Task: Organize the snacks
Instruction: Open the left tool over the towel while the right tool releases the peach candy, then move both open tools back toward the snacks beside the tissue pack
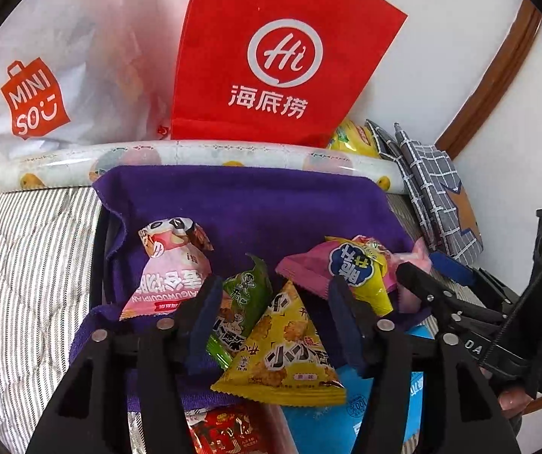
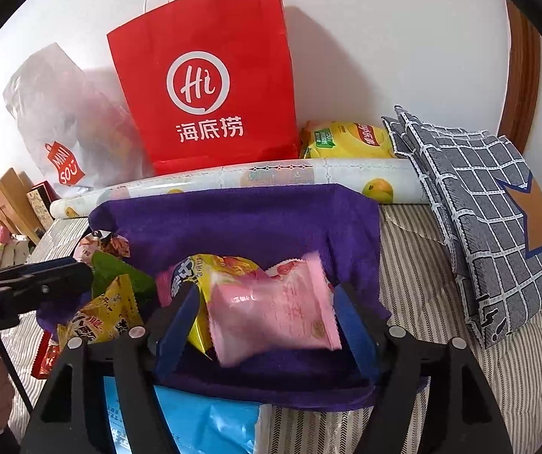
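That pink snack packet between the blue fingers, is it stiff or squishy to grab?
Probably squishy: the pink packet looks puffed with air. Its glossy wrapper may slip on the fingers. It likely weighs little, being small and sitting lightly on the purple cloth.

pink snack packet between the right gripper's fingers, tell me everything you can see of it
The pink plastic pillow-shaped snack packet is glossy and puffed, with crimped zigzag seals at both ends, faint red print and a small round gold mark near one corner. It looks sealed and slightly blurred. It lies tilted on the purple fabric-lined basket, partly over a yellow and blue snack packet. It sits between the right gripper's blue fingers; the jaws stand apart with no pad clearly pressing on it. From the left wrist view only its edge shows.
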`<action>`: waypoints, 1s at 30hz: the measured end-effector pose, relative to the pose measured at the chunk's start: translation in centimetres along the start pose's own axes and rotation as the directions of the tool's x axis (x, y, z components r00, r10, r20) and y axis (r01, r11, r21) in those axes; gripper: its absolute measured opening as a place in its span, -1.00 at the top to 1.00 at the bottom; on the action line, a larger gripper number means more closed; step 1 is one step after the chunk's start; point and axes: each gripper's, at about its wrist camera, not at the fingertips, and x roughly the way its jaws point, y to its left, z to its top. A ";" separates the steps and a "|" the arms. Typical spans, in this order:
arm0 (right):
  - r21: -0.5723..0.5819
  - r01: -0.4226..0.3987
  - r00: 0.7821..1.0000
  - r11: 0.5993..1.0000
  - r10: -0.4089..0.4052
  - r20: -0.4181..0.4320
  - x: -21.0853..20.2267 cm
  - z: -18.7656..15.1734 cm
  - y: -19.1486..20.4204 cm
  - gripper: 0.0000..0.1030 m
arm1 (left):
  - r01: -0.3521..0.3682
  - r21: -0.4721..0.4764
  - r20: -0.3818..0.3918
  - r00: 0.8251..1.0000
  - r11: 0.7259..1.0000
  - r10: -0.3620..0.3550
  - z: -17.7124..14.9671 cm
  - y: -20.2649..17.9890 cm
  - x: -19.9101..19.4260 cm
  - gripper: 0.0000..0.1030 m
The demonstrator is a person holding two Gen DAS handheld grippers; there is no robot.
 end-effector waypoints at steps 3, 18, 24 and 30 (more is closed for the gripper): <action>0.008 0.003 1.000 1.000 -0.003 0.000 0.1 0.1 -0.2 -0.51 | 0.003 -0.003 0.016 1.000 1.000 -0.003 0.1 -0.1 -0.9 -0.18; -0.034 0.014 0.996 0.999 -0.011 0.084 -7.4 -2.6 3.4 -0.51 | -0.041 -0.045 0.046 0.998 0.998 0.043 -3.7 3.1 -6.7 -0.20; -0.050 0.004 0.998 0.999 -0.001 0.067 -10.8 -6.1 5.2 -0.51 | -0.040 -0.064 0.055 0.998 0.997 0.043 -6.4 4.5 -9.1 -0.20; -0.009 -0.034 0.999 0.999 0.034 -0.005 -11.1 -10.9 7.0 -0.51 | -0.018 -0.081 0.052 0.998 0.997 0.022 -9.0 5.4 -10.1 -0.20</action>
